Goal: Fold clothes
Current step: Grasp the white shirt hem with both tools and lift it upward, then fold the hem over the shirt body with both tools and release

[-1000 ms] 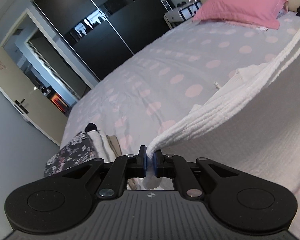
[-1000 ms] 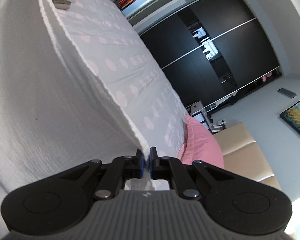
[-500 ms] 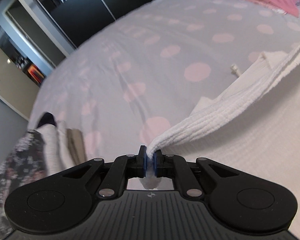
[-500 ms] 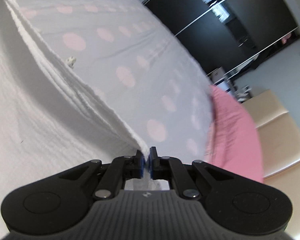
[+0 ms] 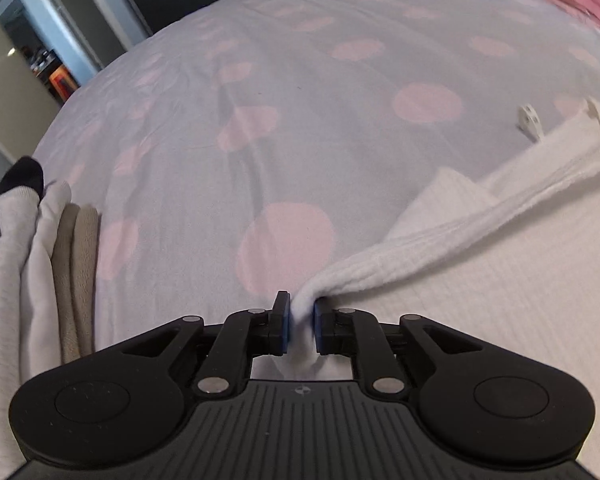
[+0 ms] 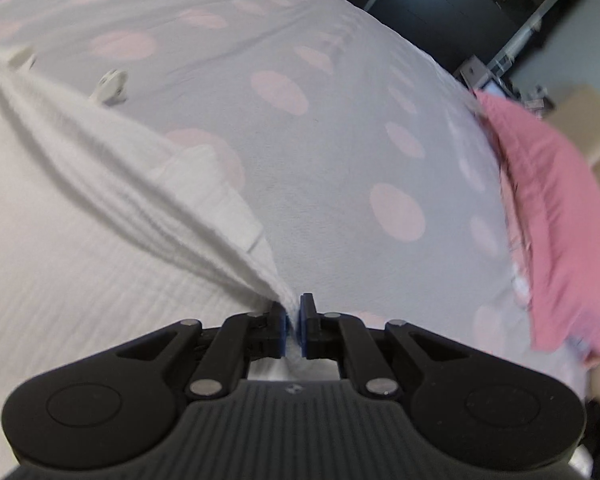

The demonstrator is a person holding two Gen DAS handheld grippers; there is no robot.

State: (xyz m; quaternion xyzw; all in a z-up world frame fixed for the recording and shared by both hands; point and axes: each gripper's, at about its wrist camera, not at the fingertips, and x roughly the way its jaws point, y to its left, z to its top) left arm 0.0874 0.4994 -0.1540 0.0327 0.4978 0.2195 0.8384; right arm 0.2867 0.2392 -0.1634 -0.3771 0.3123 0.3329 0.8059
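A white ribbed garment (image 5: 480,300) lies on the grey bedsheet with pink dots (image 5: 300,120), its upper layer folded over a lower one. My left gripper (image 5: 301,320) has the near left corner of the folded edge between its pads; its jaws are opening, and the cloth still fills the gap. In the right wrist view the same garment (image 6: 80,240) spreads to the left. My right gripper (image 6: 293,324) is shut on its other corner, low over the sheet (image 6: 340,140). A small white tag (image 5: 530,120) sticks out past the far edge of the garment.
A pile of folded clothes (image 5: 40,260), white, beige and dark, sits at the left of the bed. A pink pillow (image 6: 560,220) lies at the right end of the bed. Dark wardrobe doors (image 6: 440,0) stand beyond the bed.
Both grippers have come down and forward with the garment's edge, from hanging in the air to lying on the bed. The left jaws now stand a little wider apart.
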